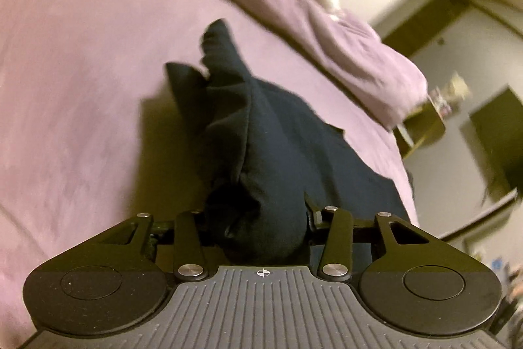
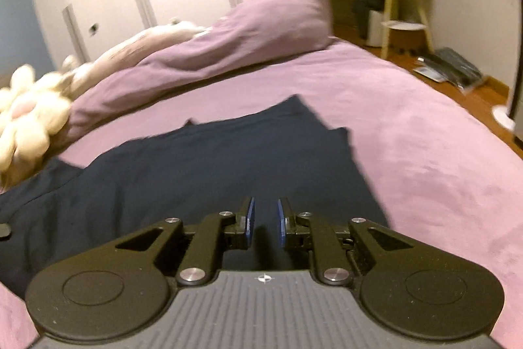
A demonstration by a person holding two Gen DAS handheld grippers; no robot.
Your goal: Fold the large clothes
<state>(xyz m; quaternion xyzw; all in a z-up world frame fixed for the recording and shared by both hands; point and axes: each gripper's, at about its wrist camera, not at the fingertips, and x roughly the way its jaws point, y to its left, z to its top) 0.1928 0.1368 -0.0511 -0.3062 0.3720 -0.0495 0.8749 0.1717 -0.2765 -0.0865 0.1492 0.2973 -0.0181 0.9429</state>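
While the left gripper (image 1: 258,218) has a thick bunch of the dark navy garment (image 1: 261,126) wadded between its jaws, the rest of the fabric trails away from it across the purple bed (image 1: 81,71), out toward the rumpled duvet (image 1: 294,22) along the far edge. So that side is clamped on cloth, and the bundle looks lifted off the bed a bit, judging by the shadow under it.

Over in the right wrist view, the same garment (image 2: 196,172) lies spread fairly flat on the bed (image 2: 425,152), with one pointed corner reaching toward the far edge where the pillow (image 2: 278,18) sits. A cream plush toy (image 2: 29,120) is parked at the far left corner, just beside the cloth. The right gripper (image 2: 265,223) hangs over the near part of the fabric with its blue pads (image 2: 250,219) a small gap apart, and nothing is pinched between them as far as I can see, so it's empty.

My read: this is mid-fold, with the left side carrying an edge over while the right is free to regrab. Next move probably calls for the right one to drop onto a matching edge or corner and pinch a single layer, then both travel together so the fold lands square. Honestly the bunched-up wad on the left looks like it needs smoothing too.
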